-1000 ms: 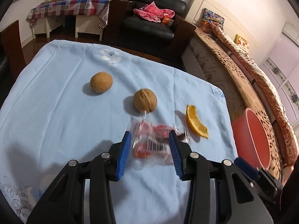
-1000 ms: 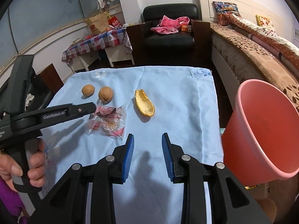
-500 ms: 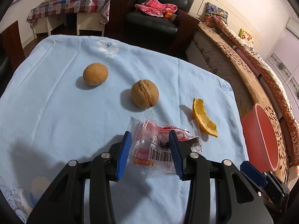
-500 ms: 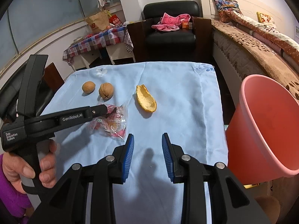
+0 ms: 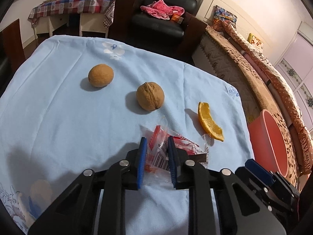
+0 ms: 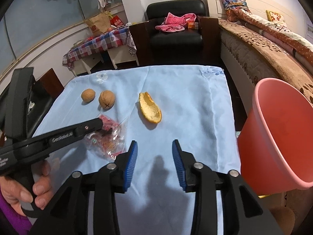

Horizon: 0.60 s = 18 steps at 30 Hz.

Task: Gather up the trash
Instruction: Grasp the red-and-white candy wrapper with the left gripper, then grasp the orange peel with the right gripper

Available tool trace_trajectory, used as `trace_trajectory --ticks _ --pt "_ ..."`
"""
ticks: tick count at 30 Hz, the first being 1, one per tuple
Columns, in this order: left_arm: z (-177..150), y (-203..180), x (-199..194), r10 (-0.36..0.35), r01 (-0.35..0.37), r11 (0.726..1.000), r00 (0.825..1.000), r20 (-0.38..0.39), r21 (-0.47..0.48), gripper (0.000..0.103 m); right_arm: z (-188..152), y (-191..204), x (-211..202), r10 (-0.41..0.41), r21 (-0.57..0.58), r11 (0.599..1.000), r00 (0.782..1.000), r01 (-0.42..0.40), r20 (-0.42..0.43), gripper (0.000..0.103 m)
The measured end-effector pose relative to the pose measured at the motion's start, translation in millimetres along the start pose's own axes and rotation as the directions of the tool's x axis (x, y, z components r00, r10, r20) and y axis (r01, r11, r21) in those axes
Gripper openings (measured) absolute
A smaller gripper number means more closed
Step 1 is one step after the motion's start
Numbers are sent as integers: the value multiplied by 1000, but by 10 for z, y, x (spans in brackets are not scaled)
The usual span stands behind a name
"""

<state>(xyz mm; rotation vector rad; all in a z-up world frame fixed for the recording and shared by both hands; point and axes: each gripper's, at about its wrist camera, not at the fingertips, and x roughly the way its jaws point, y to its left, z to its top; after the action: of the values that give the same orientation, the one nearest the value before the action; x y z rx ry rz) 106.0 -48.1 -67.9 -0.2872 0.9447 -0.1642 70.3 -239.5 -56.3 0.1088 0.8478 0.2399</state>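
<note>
A surface covered by a pale blue cloth [image 6: 191, 101] carries scattered bits of trash; the left claw [image 5: 156, 156], black with blue ribbed pads, has just been closing and now pinches a crumpled clear plastic wrapper with red print [image 5: 182, 146], which lies near the front edge of the surface, left of centre in the right wrist view [image 6: 109, 139]; a hand [image 6: 25, 188] grips the left claw's black handle at the lower left of that view; the right claw [image 6: 154, 158] has just been spreading wider and hangs released over bare cloth at the front edge, nothing between its pads; a curved piece of orange peel [image 6: 149, 107] lies around the middle of the surface, just beyond and to the right of the wrapper; two round brown walnuts [image 6: 106, 101] [image 6: 88, 95] sit side by side, apart from each other, toward the left edge, farther back than the wrapper; a pink plastic bucket [image 6: 277, 137] stands off the right edge of the surface, its mouth tilted toward the camera
</note>
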Motion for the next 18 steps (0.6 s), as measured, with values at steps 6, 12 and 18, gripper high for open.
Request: trace_trajectory --ticks 6,12,18 --pt "26 35 -45 -13 13 1000 1000 6 -15 18 97 28 72 -6 -10 1000 1000 6 9 39" --pt "32 60 -53 -19 19 1000 1000 8 -25 18 158 76 176 -14 -29 999 1000 14 7 40" --pt "29 100 -72 -28 28 999 1000 8 -35 17 200 92 304 -24 -41 999 1000 24 -2 41"
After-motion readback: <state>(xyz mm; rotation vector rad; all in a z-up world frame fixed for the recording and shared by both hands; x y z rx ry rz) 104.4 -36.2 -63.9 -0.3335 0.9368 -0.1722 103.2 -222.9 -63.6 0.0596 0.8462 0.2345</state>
